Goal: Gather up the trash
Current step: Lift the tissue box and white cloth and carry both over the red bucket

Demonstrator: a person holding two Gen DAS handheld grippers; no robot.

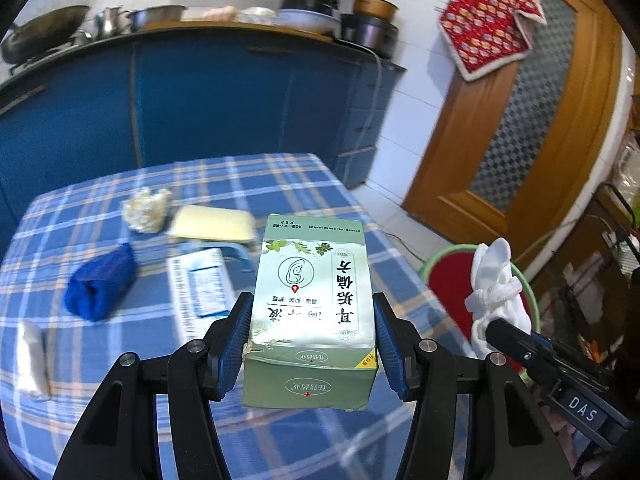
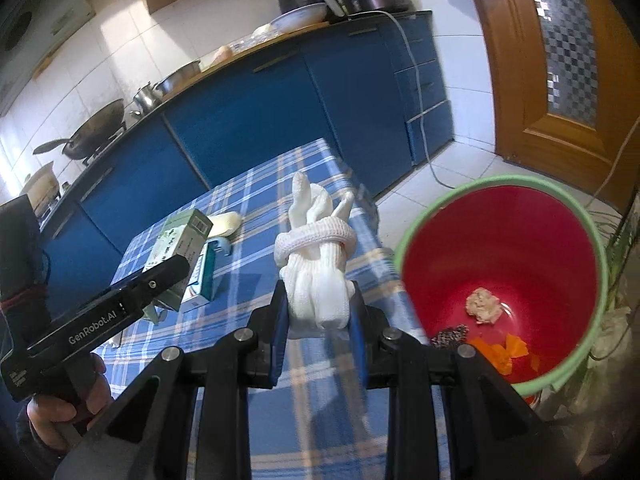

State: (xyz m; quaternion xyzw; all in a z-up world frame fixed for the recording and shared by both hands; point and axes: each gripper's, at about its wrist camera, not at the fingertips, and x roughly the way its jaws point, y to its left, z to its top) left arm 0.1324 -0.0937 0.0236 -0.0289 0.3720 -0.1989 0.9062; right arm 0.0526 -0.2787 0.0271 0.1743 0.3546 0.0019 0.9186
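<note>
Two grippers: each carries one piece of trash, both held above the table.
Left gripper: jaws at mid width, blue pads pressed on both sides of a green medicine carton, which stands clear of the tablecloth.
Right gripper: jaws narrow, clamped on a knotted white knit glove near the table's right edge.
Bin: red inside with a green rim, on the floor just beside the table, to the right of the glove; a pale crumpled wad and orange scraps lie at its bottom.
Table: blue plaid cloth; on it a blue cloth roll, a crumpled paper ball, a yellow sponge and a white-and-blue printed packet.
Background: blue kitchen cabinets and a wooden door.
</note>
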